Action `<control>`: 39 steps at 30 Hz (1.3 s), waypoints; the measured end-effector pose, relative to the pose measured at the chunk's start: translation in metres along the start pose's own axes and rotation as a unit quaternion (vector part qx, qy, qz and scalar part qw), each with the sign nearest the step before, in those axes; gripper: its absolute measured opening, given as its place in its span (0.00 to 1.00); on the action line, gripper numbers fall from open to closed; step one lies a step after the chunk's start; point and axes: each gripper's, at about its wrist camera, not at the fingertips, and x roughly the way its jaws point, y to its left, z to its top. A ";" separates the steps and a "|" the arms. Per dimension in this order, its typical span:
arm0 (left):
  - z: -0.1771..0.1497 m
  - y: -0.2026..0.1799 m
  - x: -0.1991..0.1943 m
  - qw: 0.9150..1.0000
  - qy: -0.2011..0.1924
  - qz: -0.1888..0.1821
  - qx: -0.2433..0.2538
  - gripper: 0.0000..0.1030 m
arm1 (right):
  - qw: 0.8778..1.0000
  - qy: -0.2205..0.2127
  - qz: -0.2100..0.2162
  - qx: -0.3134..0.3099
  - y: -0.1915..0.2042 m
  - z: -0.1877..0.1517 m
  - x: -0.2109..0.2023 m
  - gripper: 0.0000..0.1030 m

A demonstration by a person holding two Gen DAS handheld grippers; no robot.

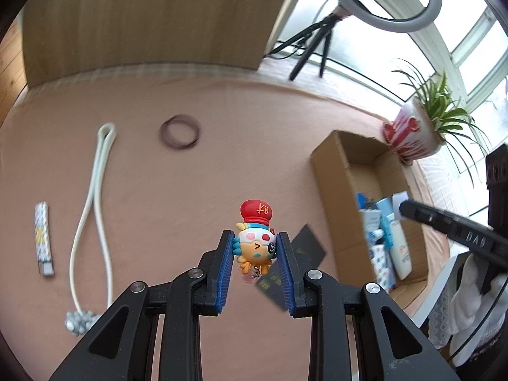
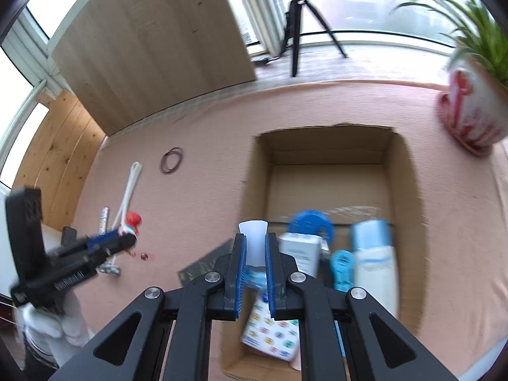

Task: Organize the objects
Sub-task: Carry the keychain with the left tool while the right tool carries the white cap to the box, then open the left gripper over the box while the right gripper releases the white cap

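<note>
My left gripper [image 1: 255, 238] is shut on a cartoon figurine [image 1: 255, 222] with a red hat, a chain hanging below it, above the pink tabletop. It also shows at the left of the right wrist view, left gripper [image 2: 127, 238] holding the figurine [image 2: 133, 219]. My right gripper [image 2: 254, 238] is shut on a small tube with a white cap [image 2: 253, 227], over the near end of an open cardboard box [image 2: 327, 133]. Inside lie a white bottle [image 2: 373, 263], a blue-lidded item [image 2: 312, 222], a white carton [image 2: 300, 249] and a patterned pack [image 2: 273, 333]. The box [image 1: 330, 171] stands right of the figurine.
On the table lie a white cord [image 1: 95, 206], brown hair ties [image 1: 180, 131], a patterned stick [image 1: 43, 238] and a dark card [image 1: 309, 247]. A potted plant [image 1: 409, 136] stands behind the box; a tripod [image 1: 314, 38] and a wooden board [image 1: 143, 16] stand at the back.
</note>
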 end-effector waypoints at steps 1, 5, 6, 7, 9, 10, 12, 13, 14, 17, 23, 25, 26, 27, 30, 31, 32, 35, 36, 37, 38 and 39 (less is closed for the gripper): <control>0.006 -0.009 -0.001 1.000 -0.004 -0.003 0.008 0.28 | 1.000 -0.003 -0.004 0.002 -0.003 -0.002 -0.003 0.10; 0.022 -0.041 -0.002 0.999 -0.011 -0.018 0.033 0.28 | 1.000 -0.011 -0.012 0.017 -0.020 -0.011 -0.014 0.10; 0.026 -0.050 -0.001 0.999 -0.012 -0.020 0.041 0.28 | 1.000 -0.013 -0.017 0.020 -0.026 -0.014 -0.017 0.10; 0.030 -0.060 0.001 0.998 -0.012 -0.023 0.050 0.28 | 0.999 -0.013 -0.020 0.022 -0.029 -0.016 -0.018 0.10; 0.038 -0.078 0.007 0.998 -0.012 -0.029 0.063 0.28 | 0.999 -0.014 -0.024 0.028 -0.037 -0.021 -0.021 0.10; 0.040 -0.085 0.009 0.997 -0.012 -0.032 0.068 0.28 | 0.999 -0.014 -0.025 0.031 -0.040 -0.023 -0.022 0.10; 0.045 -0.101 0.013 0.996 -0.011 -0.035 0.080 0.28 | 0.999 -0.014 -0.026 0.036 -0.047 -0.027 -0.025 0.10; 0.047 -0.108 0.016 0.996 -0.010 -0.036 0.084 0.28 | 0.999 -0.013 -0.027 0.038 -0.050 -0.029 -0.026 0.10; 0.049 -0.114 0.019 0.995 -0.009 -0.038 0.088 0.28 | 0.999 -0.014 -0.029 0.041 -0.053 -0.031 -0.027 0.10; 0.054 -0.133 0.030 0.994 -0.005 -0.038 0.100 0.28 | 0.998 -0.013 -0.030 0.049 -0.060 -0.035 -0.028 0.11; 0.054 -0.152 0.050 0.994 0.009 -0.033 0.108 0.28 | 0.998 -0.008 -0.031 0.051 -0.067 -0.042 -0.029 0.12; 0.053 -0.156 0.054 0.993 0.012 -0.029 0.111 0.28 | 0.998 -0.008 -0.031 0.051 -0.069 -0.044 -0.030 0.13; 0.052 -0.158 0.055 0.993 0.013 -0.027 0.114 0.28 | 0.998 -0.009 -0.031 0.052 -0.069 -0.044 -0.030 0.13; 0.053 -0.158 0.057 0.993 0.012 -0.024 0.115 0.28 | 0.998 -0.009 -0.030 0.051 -0.069 -0.044 -0.030 0.13; 0.053 -0.160 0.056 0.993 0.003 -0.020 0.116 0.30 | 0.998 -0.014 -0.030 0.050 -0.068 -0.045 -0.032 0.19; 0.053 -0.161 0.055 0.993 0.003 -0.019 0.119 0.31 | 0.998 -0.016 -0.027 0.049 -0.067 -0.044 -0.033 0.27; 0.053 -0.162 0.054 0.992 0.002 -0.019 0.124 0.31 | 0.998 -0.018 -0.023 0.048 -0.066 -0.044 -0.034 0.32; 0.051 -0.161 0.051 0.992 -0.002 -0.010 0.128 0.31 | 0.998 -0.033 -0.025 0.048 -0.063 -0.044 -0.038 0.40; 0.050 -0.160 0.049 0.992 -0.003 -0.010 0.126 0.31 | 0.998 -0.035 -0.027 0.046 -0.061 -0.044 -0.039 0.40; 0.050 -0.158 0.048 0.992 -0.004 -0.008 0.124 0.31 | 0.998 -0.036 -0.028 0.046 -0.060 -0.043 -0.039 0.40; 0.049 -0.156 0.046 0.992 -0.005 -0.006 0.122 0.31 | 0.998 -0.038 -0.029 0.044 -0.058 -0.043 -0.040 0.40; 0.049 -0.155 0.045 0.993 -0.006 -0.005 0.121 0.31 | 0.998 -0.038 -0.029 0.043 -0.058 -0.043 -0.040 0.40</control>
